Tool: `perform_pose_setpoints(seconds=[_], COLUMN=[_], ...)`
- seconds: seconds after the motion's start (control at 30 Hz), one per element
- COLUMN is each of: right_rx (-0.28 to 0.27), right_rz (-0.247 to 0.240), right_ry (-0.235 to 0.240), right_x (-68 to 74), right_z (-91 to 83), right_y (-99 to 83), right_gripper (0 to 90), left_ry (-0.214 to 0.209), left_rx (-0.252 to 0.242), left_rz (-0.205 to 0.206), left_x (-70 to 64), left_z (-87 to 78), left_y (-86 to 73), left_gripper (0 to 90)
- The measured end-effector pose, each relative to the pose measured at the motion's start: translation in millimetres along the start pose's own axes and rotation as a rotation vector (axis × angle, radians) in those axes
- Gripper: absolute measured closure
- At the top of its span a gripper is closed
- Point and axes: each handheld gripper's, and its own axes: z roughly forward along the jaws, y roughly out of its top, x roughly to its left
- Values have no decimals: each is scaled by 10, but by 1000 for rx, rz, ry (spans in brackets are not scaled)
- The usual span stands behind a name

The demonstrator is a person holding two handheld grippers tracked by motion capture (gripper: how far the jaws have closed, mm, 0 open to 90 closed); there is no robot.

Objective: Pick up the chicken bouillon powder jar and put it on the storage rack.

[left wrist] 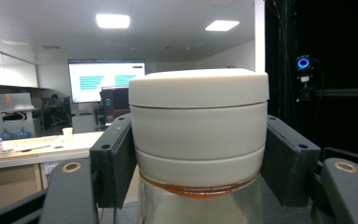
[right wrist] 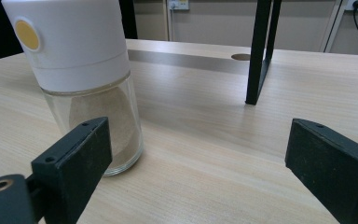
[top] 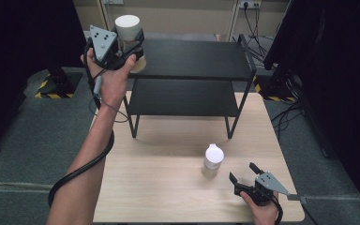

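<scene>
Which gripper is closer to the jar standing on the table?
Right. The right gripper sits open just beside the table jar, not touching it. The left gripper is far off by the black shelf, shut on another jar.

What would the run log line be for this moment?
left gripper: shut on jar, raised at shelf top | right gripper: open, beside shaker on table

My left gripper [top: 130, 49] covers most of the jar [top: 128, 29] I'm holding over the shelf's left edge; the jar's bottom is cut off in my left gripper view.
</scene>
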Motion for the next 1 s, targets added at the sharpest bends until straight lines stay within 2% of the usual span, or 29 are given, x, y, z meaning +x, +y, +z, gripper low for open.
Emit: perform_pose_setpoints(seconds=[0.33, 0.57, 0.6, 0.63, 0.73, 0.77, 0.83, 0.87, 0.9, 1.0], right_rx=[-2, -2, -2, -3, -2, -2, -2, -2, -2, 1], right_rz=[3, 2, 1, -1, 1, 1, -1, 0, -2, -4], right_ry=[3, 4, 4, 4, 6, 6, 5, 5, 5, 5], right_x=[-5, -8, -6, -8, -11, -11, -9, -9, -8, -5], right_z=[-2, -3, -3, -2, -2, -2, -1, -1, -1, 1], right_y=[-3, -4, -4, -5, -4, -4, -3, -3, -4, 2], right_gripper=[73, 73, 72, 71, 70, 70, 70, 69, 69, 68], left_ry=[19, 23, 15, 16, 15, 28, 22, 40, 25, 28], left_rx=[38, 32, 20, 18, 9, 9, 11, 10, -3, -8], left_rz=[-5, -20, -50, -60, -60, -57, -41, -38, -35, -29], left_x=[15, 6, 20, 14, -1, -27, -33, -63, -52, -68], left_z=[108, 114, 107, 99, 74, 46, 2, -30, -76, -147], left_y=[-62, -118, -135, -126, -115, -96, -65, -53, -55, -56], left_gripper=[340, 337, 317, 265, 167, 167, 153, 153, 148, 146])
